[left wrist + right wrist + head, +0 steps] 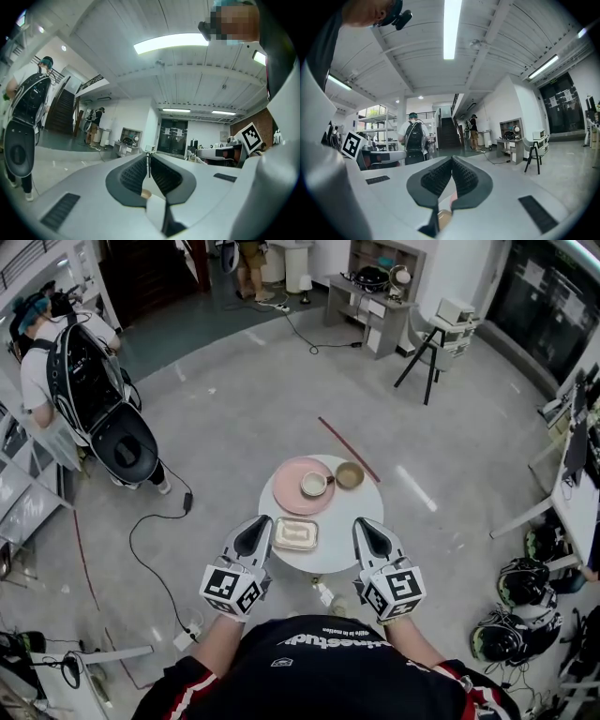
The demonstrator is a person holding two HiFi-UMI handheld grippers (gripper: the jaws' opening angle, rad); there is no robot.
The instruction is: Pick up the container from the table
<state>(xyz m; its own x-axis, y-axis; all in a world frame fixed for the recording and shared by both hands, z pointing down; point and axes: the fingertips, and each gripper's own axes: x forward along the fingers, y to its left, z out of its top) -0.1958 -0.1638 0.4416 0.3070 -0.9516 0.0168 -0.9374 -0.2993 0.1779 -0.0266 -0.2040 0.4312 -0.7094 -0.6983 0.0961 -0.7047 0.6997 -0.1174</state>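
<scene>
The container (295,534), a shallow pale rectangular box, lies at the near edge of a small round white table (342,538). In the head view my left gripper (253,534) hangs just left of the container. My right gripper (369,532) hangs to the container's right, over the table's edge. Both grippers are shut with nothing between their jaws. In the left gripper view my left gripper (149,165) points level across the room, its ribbed pads pressed together. My right gripper (452,162) looks the same in the right gripper view. Neither gripper view shows the container.
Behind the container sit a pink plate (292,498) bearing a cup (314,484), and a small bowl (350,474). A red rod (349,449) and cables (150,549) lie on the floor. A person with a black backpack (58,357) stands at the left. Helmets (506,634) lie at the right.
</scene>
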